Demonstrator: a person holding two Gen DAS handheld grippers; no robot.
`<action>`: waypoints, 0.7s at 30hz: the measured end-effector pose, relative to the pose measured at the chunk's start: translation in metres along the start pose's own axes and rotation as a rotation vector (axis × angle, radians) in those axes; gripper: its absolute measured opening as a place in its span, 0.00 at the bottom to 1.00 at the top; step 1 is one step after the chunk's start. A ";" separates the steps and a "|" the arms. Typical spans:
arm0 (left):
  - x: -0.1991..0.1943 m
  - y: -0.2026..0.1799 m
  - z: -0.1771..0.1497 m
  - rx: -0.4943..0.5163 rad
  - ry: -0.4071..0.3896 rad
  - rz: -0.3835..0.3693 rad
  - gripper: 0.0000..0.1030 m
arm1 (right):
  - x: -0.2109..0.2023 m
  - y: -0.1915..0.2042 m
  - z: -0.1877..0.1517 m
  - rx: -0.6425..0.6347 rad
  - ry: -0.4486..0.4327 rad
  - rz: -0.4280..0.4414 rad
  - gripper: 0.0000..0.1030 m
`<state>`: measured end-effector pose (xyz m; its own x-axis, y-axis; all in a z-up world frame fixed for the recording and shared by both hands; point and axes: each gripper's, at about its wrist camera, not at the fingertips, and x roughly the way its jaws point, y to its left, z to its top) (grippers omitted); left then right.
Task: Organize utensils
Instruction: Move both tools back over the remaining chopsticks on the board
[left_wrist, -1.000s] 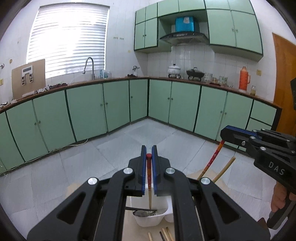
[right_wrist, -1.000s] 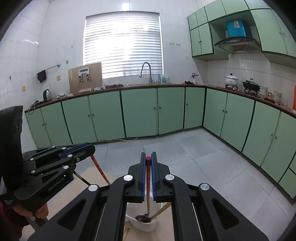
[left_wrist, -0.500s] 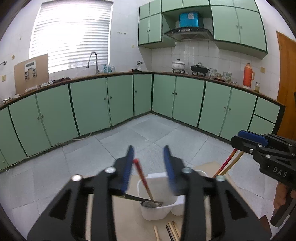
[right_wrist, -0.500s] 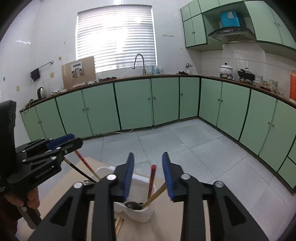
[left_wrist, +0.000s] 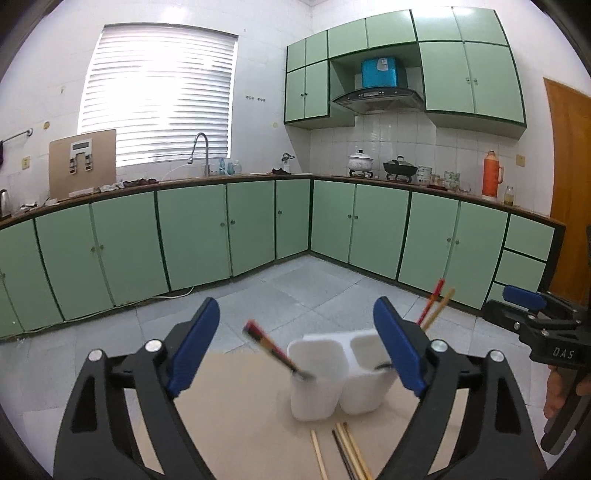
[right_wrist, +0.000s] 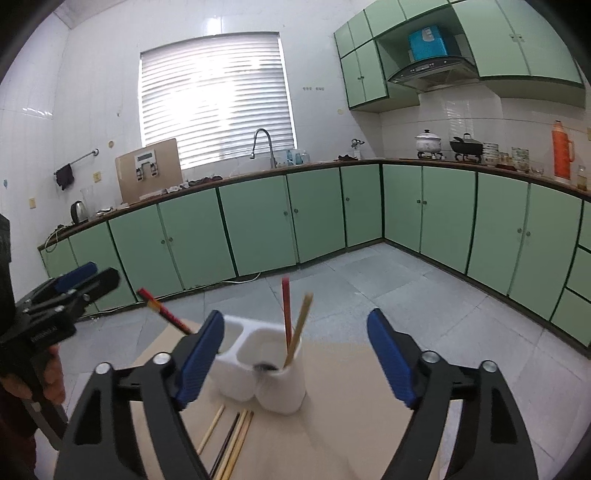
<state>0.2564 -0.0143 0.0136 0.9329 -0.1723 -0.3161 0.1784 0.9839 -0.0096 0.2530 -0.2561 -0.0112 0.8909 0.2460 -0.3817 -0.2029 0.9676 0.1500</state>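
Note:
A white two-compartment holder (left_wrist: 334, 373) (right_wrist: 258, 363) stands on a tan board (left_wrist: 236, 417). A red-tipped chopstick (left_wrist: 271, 349) (right_wrist: 164, 308) leans out of one compartment. A red chopstick (right_wrist: 285, 314) and a wooden one (right_wrist: 300, 326) stand in the other, also seen in the left wrist view (left_wrist: 432, 304). Several loose chopsticks (left_wrist: 343, 454) (right_wrist: 231, 439) lie on the board in front of the holder. My left gripper (left_wrist: 295, 350) is open and empty above the holder. My right gripper (right_wrist: 295, 354) is open and empty too.
The board sits above a grey tiled floor (left_wrist: 303, 280). Green cabinets (left_wrist: 192, 236) line the walls under a countertop with a sink tap (right_wrist: 263, 146), pots (left_wrist: 360, 162) and an orange thermos (left_wrist: 491, 173). A wooden door (left_wrist: 569, 184) is at the right.
Both grippers opened and let go of the red-tipped chopsticks, which now rest in the holder. Both grippers pulled back and up from the holder.

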 end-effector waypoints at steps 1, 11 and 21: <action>-0.007 0.001 -0.007 0.001 0.004 0.009 0.84 | -0.004 0.001 -0.008 0.003 0.005 -0.003 0.82; -0.045 0.016 -0.091 0.035 0.167 0.069 0.90 | -0.029 0.020 -0.087 -0.004 0.130 -0.031 0.94; -0.055 0.021 -0.161 0.025 0.335 0.073 0.90 | -0.035 0.046 -0.161 0.001 0.258 -0.031 0.94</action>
<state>0.1585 0.0238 -0.1216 0.7900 -0.0721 -0.6089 0.1260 0.9910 0.0461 0.1475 -0.2111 -0.1379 0.7633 0.2224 -0.6065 -0.1764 0.9749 0.1355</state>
